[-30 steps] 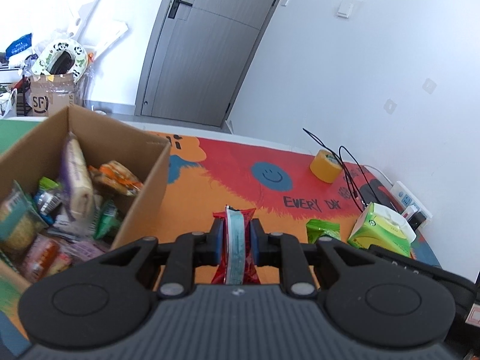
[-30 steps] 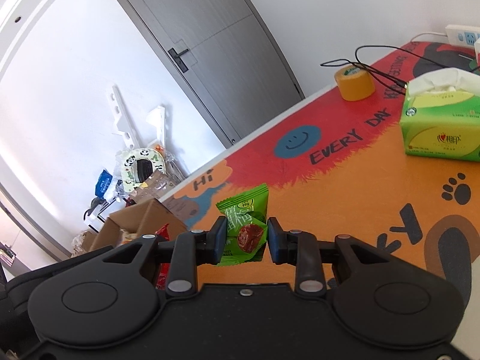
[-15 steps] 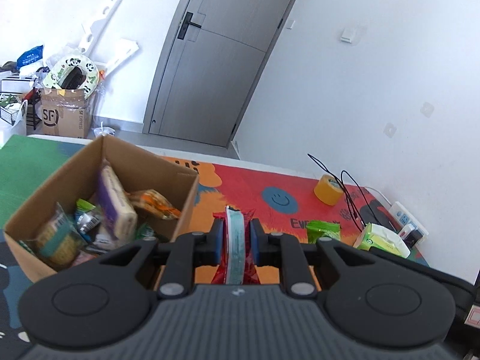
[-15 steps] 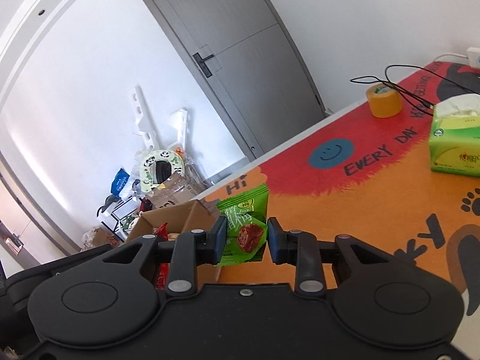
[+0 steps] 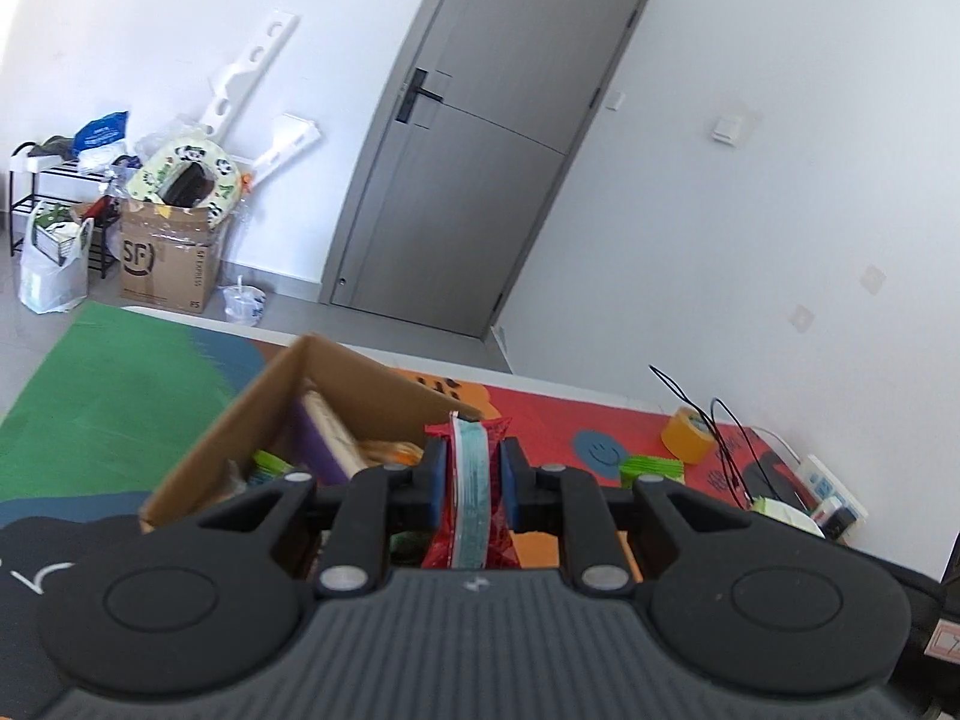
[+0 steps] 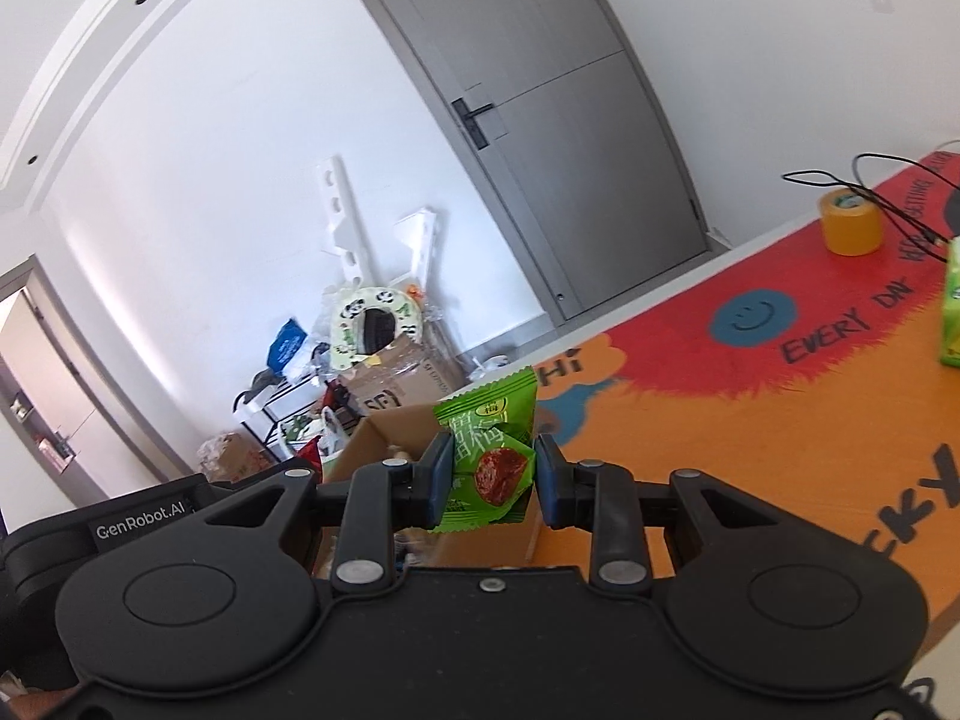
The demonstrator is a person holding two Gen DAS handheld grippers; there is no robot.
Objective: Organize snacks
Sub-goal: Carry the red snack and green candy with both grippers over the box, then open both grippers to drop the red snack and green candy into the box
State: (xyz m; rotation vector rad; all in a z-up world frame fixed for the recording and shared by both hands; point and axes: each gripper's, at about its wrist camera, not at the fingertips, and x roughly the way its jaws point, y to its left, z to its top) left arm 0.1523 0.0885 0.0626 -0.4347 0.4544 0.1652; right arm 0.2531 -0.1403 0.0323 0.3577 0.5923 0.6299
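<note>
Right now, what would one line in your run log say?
left gripper: shut on red packet | right gripper: shut on green packet | cardboard box: open, holds snacks | both packets not yet in box

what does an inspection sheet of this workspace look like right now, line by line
surface: colourful printed mat on the table
job's things: open cardboard box with snacks inside; red packet; green packet; another green packet lies on the mat
clutter: roll of yellow tape; green tissue box
grippers: left gripper shut on red packet; right gripper shut on green packet
cables: black cable over the tape; power strip
surroundings: grey door closed; floor pile with a printed carton
</note>
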